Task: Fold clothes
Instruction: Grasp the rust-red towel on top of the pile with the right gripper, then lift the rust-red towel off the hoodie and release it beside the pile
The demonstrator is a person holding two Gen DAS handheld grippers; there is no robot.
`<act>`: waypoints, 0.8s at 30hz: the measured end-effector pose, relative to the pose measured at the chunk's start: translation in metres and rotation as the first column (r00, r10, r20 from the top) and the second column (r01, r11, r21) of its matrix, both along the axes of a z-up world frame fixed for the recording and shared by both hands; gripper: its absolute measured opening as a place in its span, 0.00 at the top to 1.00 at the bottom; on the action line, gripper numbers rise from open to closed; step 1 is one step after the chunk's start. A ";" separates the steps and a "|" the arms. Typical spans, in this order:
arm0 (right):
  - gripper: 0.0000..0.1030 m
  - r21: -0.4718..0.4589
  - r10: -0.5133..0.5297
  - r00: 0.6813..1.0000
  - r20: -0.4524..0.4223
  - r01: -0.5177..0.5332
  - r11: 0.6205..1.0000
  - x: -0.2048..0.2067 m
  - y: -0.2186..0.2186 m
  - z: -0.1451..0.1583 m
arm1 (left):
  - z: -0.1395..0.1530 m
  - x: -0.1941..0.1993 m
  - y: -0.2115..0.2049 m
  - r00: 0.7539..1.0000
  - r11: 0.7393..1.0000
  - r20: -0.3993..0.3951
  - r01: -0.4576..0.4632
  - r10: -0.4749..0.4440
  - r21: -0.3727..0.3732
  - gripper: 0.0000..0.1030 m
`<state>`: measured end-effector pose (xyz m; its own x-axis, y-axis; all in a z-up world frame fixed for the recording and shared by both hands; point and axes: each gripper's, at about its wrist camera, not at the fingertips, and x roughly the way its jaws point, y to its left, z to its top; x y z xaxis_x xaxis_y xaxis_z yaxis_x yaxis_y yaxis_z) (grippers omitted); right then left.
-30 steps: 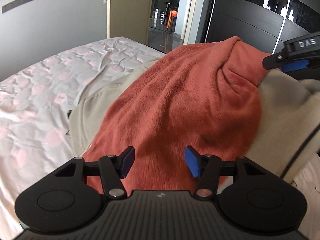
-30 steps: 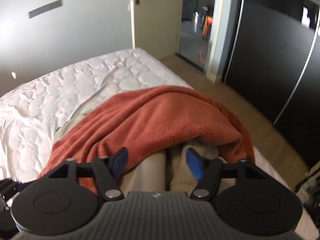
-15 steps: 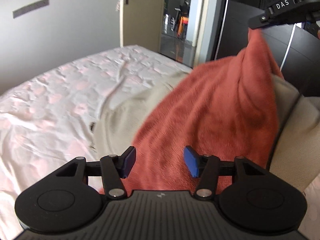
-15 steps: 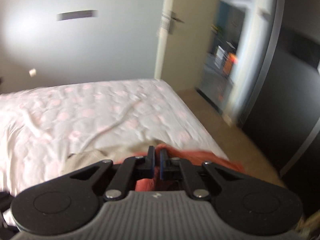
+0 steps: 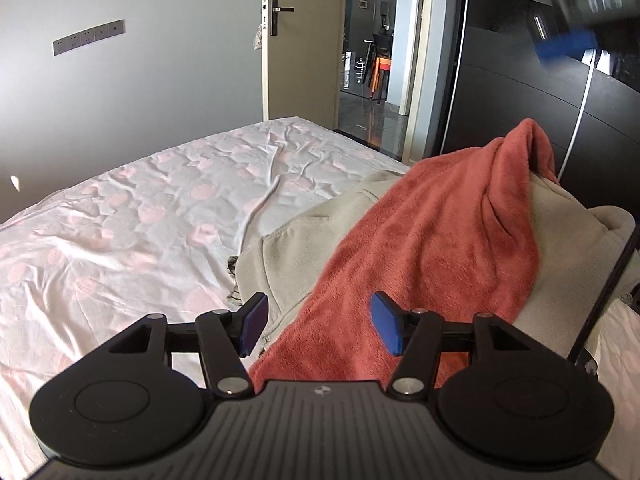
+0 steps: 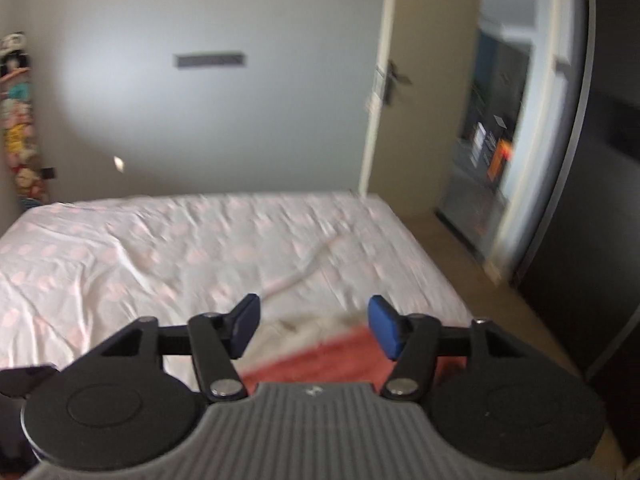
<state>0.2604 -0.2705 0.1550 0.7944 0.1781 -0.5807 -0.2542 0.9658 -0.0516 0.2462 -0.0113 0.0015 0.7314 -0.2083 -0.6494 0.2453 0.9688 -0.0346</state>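
A rust-red fleece garment (image 5: 432, 240) lies draped over a beige garment (image 5: 296, 256) at the near right of the bed, one fold standing up in a peak. My left gripper (image 5: 320, 328) hovers just above the red fleece's near end. Its jaws are opening and the pads press on nothing. In the right wrist view my right gripper (image 6: 314, 328) is high above the bed, jaws opening, with nothing between them. Only a blurred strip of the red fleece (image 6: 340, 356) and beige cloth (image 6: 308, 326) shows below it. The right gripper (image 5: 568, 46) appears blurred at the left view's top right.
The bed sheet (image 5: 140, 232) is white with pale pink dots and wrinkled. A dark wardrobe (image 5: 520, 92) stands along the right side, with a strip of floor (image 6: 480, 280) between it and the bed. An open door (image 5: 300, 40) is at the far end. A black cable (image 5: 608, 292) hangs at the right.
The right gripper closed on the red fleece's peak and lifted it, then let go and opened while rising. The peak has sagged back down. The left gripper rose and drew back.
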 end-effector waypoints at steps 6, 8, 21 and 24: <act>0.26 0.000 -0.162 0.965 -0.205 0.166 0.986 0.033 -0.044 -0.077 | -0.014 0.004 0.000 1.000 1.000 -0.024 -0.008 0.008 0.021 0.46; 0.25 0.017 -0.194 0.946 -0.261 0.205 0.979 0.052 -0.040 -0.097 | -0.018 0.007 0.001 0.999 1.000 -0.033 -0.009 0.010 0.026 0.46; 0.89 0.055 -0.199 0.978 0.061 0.196 0.979 0.094 0.003 -0.061 | -0.034 0.027 0.010 0.996 0.996 -0.077 -0.041 0.047 0.073 0.46; 0.89 0.113 -0.320 0.926 0.201 0.302 0.946 0.077 -0.033 -0.010 | -0.029 0.025 0.010 0.995 0.996 -0.075 -0.055 0.060 0.068 0.46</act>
